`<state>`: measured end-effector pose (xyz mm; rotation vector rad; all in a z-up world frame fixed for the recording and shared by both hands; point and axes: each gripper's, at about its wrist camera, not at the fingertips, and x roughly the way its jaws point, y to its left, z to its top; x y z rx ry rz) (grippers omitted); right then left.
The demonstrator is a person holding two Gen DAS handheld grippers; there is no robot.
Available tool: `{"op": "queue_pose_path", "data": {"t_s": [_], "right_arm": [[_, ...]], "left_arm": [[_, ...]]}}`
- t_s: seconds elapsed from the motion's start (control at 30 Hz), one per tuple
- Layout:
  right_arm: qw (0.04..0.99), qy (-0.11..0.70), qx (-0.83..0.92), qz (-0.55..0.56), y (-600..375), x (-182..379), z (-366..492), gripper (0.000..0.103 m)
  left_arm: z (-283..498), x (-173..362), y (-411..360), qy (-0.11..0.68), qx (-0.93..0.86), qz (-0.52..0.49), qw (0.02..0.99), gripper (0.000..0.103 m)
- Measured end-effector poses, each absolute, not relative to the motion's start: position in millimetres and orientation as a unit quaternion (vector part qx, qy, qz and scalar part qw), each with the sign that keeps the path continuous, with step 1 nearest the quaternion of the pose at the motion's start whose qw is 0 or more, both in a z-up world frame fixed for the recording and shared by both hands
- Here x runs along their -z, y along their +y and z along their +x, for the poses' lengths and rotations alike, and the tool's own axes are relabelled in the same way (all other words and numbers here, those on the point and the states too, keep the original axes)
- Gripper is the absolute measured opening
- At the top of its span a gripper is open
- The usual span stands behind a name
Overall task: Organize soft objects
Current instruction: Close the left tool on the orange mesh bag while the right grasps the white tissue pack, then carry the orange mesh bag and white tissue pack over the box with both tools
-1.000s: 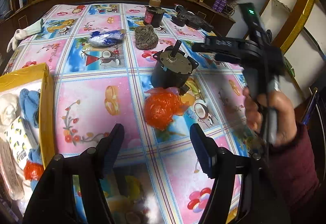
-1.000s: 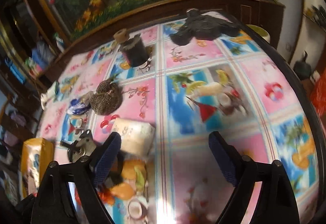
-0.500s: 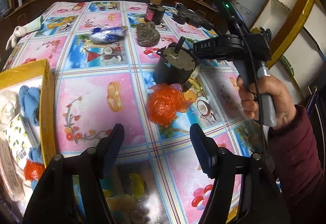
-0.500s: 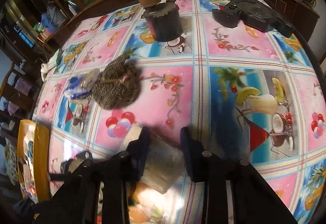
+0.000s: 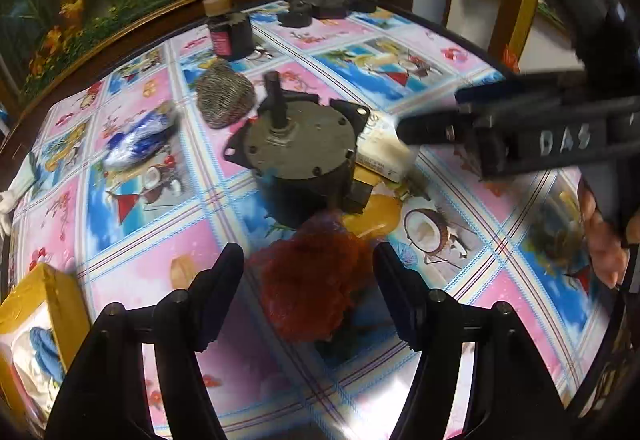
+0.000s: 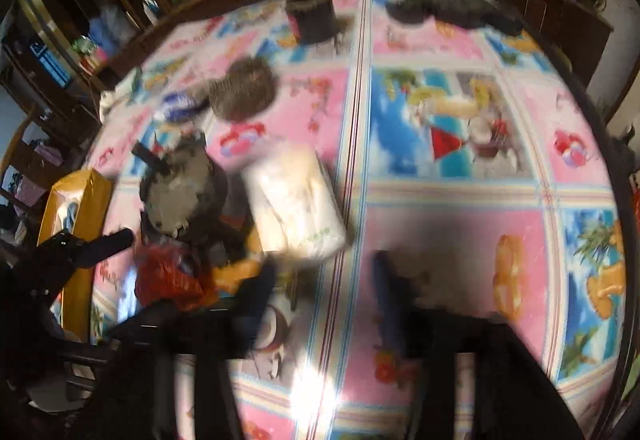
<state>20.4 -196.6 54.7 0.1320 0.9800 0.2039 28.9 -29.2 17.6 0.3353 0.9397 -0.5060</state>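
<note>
Left tongs [image 5: 310, 290] hanging over the table [image 5: 460, 52], jaws about halfway apart, with the red mesh puff [image 5: 310, 288] sitting right between the fingers [image 5: 218, 292]; looks like a gap on both sides, so nothing pinched yet. Off to the left of those tongs, the yellow box [image 5: 70, 304] at the table edge with blue and white soft stuff inside. Straight ahead of the fingertips and touching the puff's far side, a heavy grey motor [image 5: 296, 152] with its shaft sticking up. Further out beyond that, a blue-and-white plastic-wrapped bundle [image 5: 138, 138] ahead-left, a brownish knitted ball [image 5: 226, 96] just past the motor, then a dark jar with a cork top [image 5: 230, 30] and some black gear [image 5: 324, 2] at the far edge. To the right of the motor, a white wrapped pack [image 5: 384, 150] lying flat on the table. Right tongs [image 6: 324, 280] just short of that pack [image 6: 294, 200], very blurry in their own camera, jaws swinging open wide and holding nothing, pack lying free ahead of the tips. From the left camera, same tongs [image 5: 432, 120] reaching in from the right over the pack, person's hand [image 5: 604, 236] on the handle.
</note>
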Motion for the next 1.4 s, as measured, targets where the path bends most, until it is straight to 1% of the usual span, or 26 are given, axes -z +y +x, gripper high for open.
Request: {"op": "queue_pose_path", "data": {"t_s": [0.03,0.13,0.23,0.27,0.3,0.33,0.37,0.5,0.53,0.57,0.6,0.7,0.8,1.0,1.4], "right_arm": [[0.885,0.453,-0.090,0.058,-198.6,-58.7,19.8,0.089],[0.899,0.425,-0.093,0.054,-196.5,-64.1,24.2,0.087],[0.898,0.428,-0.094,0.038,-189.0,-57.6,31.0,0.083],[0.896,0.431,-0.096,0.035,-186.7,-53.7,33.2,0.078],[0.895,0.435,-0.096,0.033,-184.5,-49.4,33.4,0.074],[0.893,0.440,-0.094,0.031,-183.0,-44.8,36.0,0.072],[0.892,0.442,-0.093,0.030,-180.8,-39.6,37.7,0.071],[0.895,0.436,-0.090,0.025,-172.9,-32.7,43.8,0.071],[0.896,0.434,-0.092,0.022,-169.6,-31.9,44.2,0.068],[0.896,0.434,-0.095,0.021,-166.5,-30.8,44.4,0.058],[0.894,0.434,-0.105,0.027,-164.5,-29.9,44.1,0.043],[0.894,0.433,-0.112,0.034,-162.1,-30.9,40.4,0.033],[0.894,0.431,-0.116,0.034,-162.1,-33.8,28.6,0.026],[0.893,0.428,-0.123,0.058,-171.1,-39.8,-3.4,0.020],[0.895,0.412,-0.146,0.092,-185.9,-52.0,-82.8,0.020]], "left_arm": [[30.2,-13.8,-31.3,0.449,0.239,0.160,0.846,0.066],[33.4,-5.8,-34.6,0.460,0.241,0.145,0.842,0.066],[37.3,-5.2,-33.4,0.466,0.237,0.123,0.844,0.066],[37.2,-5.6,-33.7,0.466,0.234,0.122,0.845,0.064],[36.9,-6.2,-33.7,0.466,0.231,0.122,0.846,0.054],[36.2,-7.6,-33.0,0.465,0.232,0.119,0.846,0.047],[35.6,-8.5,-31.7,0.467,0.230,0.116,0.846,0.042],[31.5,-9.4,-24.1,0.472,0.221,0.096,0.848,0.041],[29.7,-9.6,-21.9,0.472,0.220,0.092,0.849,0.041],[28.0,-9.9,-19.6,0.474,0.219,0.087,0.849,0.040],[25.9,-10.8,-17.6,0.475,0.218,0.081,0.849,0.040],[16.4,-18.3,-11.3,0.469,0.221,0.066,0.852,0.040],[3.0,-29.8,-4.7,0.458,0.228,0.048,0.858,0.040],[-29.0,-51.2,7.7,0.435,0.246,0.012,0.866,0.040],[-90.4,-76.5,46.2,0.393,0.249,-0.055,0.883,0.040]]}}
